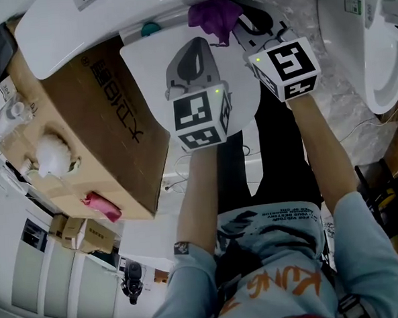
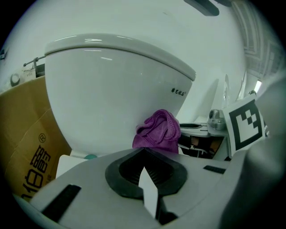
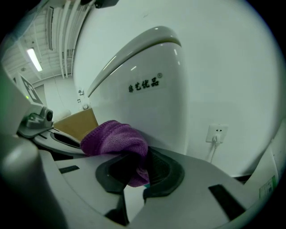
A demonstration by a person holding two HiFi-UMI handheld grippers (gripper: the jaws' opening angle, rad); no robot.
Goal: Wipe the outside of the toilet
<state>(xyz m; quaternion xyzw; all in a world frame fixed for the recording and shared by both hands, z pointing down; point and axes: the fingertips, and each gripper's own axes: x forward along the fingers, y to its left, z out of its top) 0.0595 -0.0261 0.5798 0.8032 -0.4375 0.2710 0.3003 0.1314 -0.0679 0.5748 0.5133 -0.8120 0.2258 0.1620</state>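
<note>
- White toilet point(image 1: 76, 21) point(image 2: 111, 89) point(image 3: 147, 103) filling the top of the head view and most of both gripper views; lid down, small dark print on the outer wall.
- Brown cardboard box point(image 1: 102, 120) point(image 2: 22, 147) just beside the toilet on its left, dark print on the side, a white fluffy item point(image 1: 51, 154) and a pink item point(image 1: 101, 204) on top.
- Second white toilet point(image 1: 373, 43) at the right edge of the head view, well apart.
- Left gripper point(image 1: 196, 51) point(image 2: 143, 152) aimed at the toilet's lower outside wall, jaws together at the tips, nothing between them, marker cube point(image 1: 200, 118) behind.
- Right gripper point(image 1: 234, 26) point(image 3: 136, 165) just beside the left one, jaws clamped on the purple cloth.
- Purple cloth point(image 1: 214, 16) point(image 2: 158, 132) point(image 3: 114, 138) bunched up, sticking out past the right jaws, seemingly pressed against the toilet's outer wall low down, near the base.
- White wall socket point(image 3: 217, 133) with a plugged-in cable, right of the toilet in the right gripper view.
</note>
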